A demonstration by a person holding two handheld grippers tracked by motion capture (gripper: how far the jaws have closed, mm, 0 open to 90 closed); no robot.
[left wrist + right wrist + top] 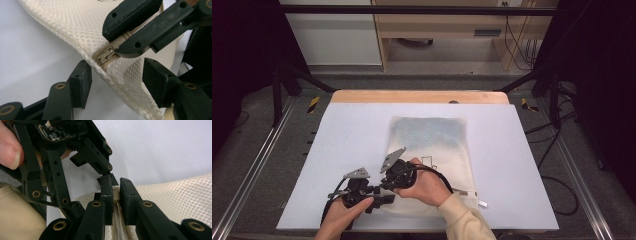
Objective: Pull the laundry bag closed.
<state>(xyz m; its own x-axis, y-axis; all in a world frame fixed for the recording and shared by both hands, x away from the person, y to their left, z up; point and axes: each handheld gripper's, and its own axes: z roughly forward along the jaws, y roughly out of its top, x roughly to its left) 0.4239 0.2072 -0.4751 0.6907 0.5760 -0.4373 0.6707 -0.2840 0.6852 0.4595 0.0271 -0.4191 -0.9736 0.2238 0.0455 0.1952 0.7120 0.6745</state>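
High view: a cream mesh bag point(432, 150) lies flat on the white table point(342, 140), both grippers meeting at its near left corner. Left gripper view: the left gripper point(116, 82) stands partly open astride the bag's edge, pads apart from it, just below the zipper slider point(106, 57). Right gripper view: the right gripper point(115, 195) is clamped on the zipper pull.

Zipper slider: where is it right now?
Left gripper view: zipper slider at the mesh bag's corner edge, just below the right gripper, between the left gripper's open jaws.
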